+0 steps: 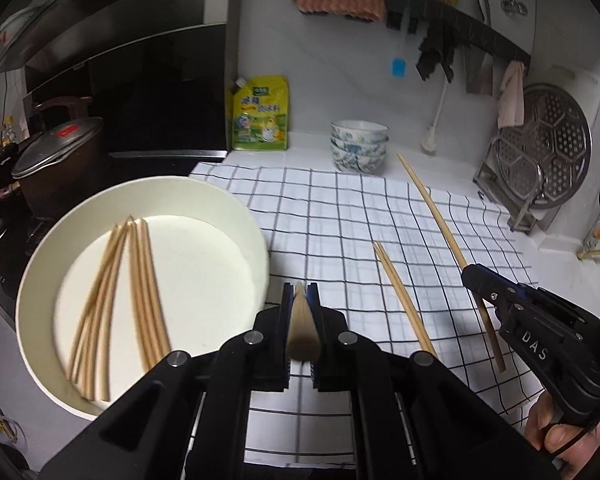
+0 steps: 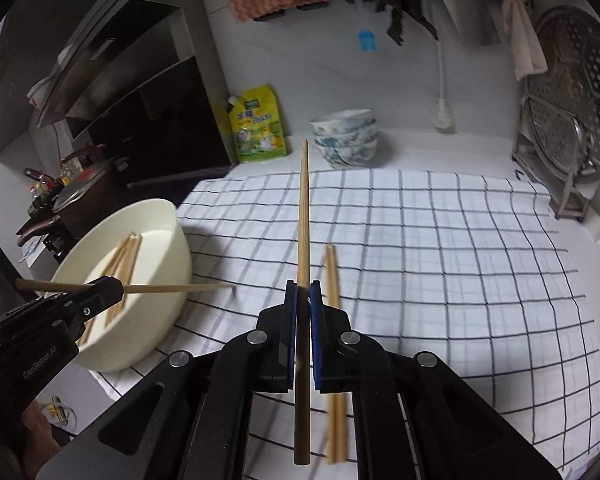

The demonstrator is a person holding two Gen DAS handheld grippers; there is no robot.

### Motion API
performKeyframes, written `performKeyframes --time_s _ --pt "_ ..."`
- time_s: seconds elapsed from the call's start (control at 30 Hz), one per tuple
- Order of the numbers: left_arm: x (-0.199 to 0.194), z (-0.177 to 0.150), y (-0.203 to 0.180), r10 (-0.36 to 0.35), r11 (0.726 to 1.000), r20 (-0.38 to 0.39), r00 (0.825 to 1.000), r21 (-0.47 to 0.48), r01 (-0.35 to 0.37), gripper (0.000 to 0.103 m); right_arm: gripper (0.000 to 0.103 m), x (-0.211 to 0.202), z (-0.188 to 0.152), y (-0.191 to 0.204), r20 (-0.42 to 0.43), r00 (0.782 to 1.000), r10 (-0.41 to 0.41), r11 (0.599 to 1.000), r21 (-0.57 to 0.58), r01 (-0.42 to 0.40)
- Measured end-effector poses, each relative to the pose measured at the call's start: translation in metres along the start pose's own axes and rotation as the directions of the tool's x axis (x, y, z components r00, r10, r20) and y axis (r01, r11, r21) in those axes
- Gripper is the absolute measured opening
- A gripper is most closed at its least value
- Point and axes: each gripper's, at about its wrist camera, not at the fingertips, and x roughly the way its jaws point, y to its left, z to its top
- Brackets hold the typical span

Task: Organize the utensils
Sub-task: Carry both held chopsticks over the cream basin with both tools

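Observation:
My left gripper [image 1: 299,292] is shut on a wooden chopstick [image 1: 300,320], seen end-on between the blue pads. It hangs just right of the white bowl [image 1: 40,272], in which several chopsticks [image 1: 136,288] lie. In the right wrist view the left gripper [image 2: 114,286] holds that chopstick [image 2: 172,289] level over the bowl [image 2: 168,320]. My right gripper [image 2: 303,292] is shut on a long chopstick [image 2: 303,216] that points away from me; it shows too in the left wrist view, where the right gripper [image 1: 474,276] holds this chopstick [image 1: 432,208] above the cloth. A pair of chopsticks [image 1: 404,300] [image 2: 332,276] lies on the checked cloth [image 2: 440,260].
Stacked patterned bowls [image 1: 359,146] and a yellow pouch [image 1: 261,114] stand at the back wall. A metal steamer plate in a rack [image 1: 540,148] is at the right. A lidded pot [image 1: 56,152] sits on the stove at the left, under a range hood. A person's hand [image 1: 560,436] grips the right tool.

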Motion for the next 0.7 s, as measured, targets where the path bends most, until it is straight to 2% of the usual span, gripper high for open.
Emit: performKeyframes --time_s 0.07,0.23,0.5,0.7 --pt "-0.004 0.004 0.013 0.008 1.0 0.007 1.0 -0.013 -0.008 0.008 0.006 0.002 0.006 0.016 0.009 1.0 0.021 1.0 -0.015 -0.021" --pt "-0.017 0.012 0.049 -0.038 0.997 0.017 0.999 -0.061 0.039 0.012 0.006 0.015 0.02 0.056 0.012 0.997 0.079 0.995 -0.058 -0.078" --pt "-0.033 0.027 0.088 -0.111 0.984 0.063 0.992 -0.131 0.118 0.013 0.006 0.036 0.037 0.108 -0.008 0.99 0.141 0.982 -0.123 -0.141" --pt "-0.039 0.04 0.114 -0.115 0.977 0.102 0.988 -0.17 0.132 0.013 0.006 0.046 0.042 0.142 -0.025 0.985 0.17 0.97 -0.172 -0.172"
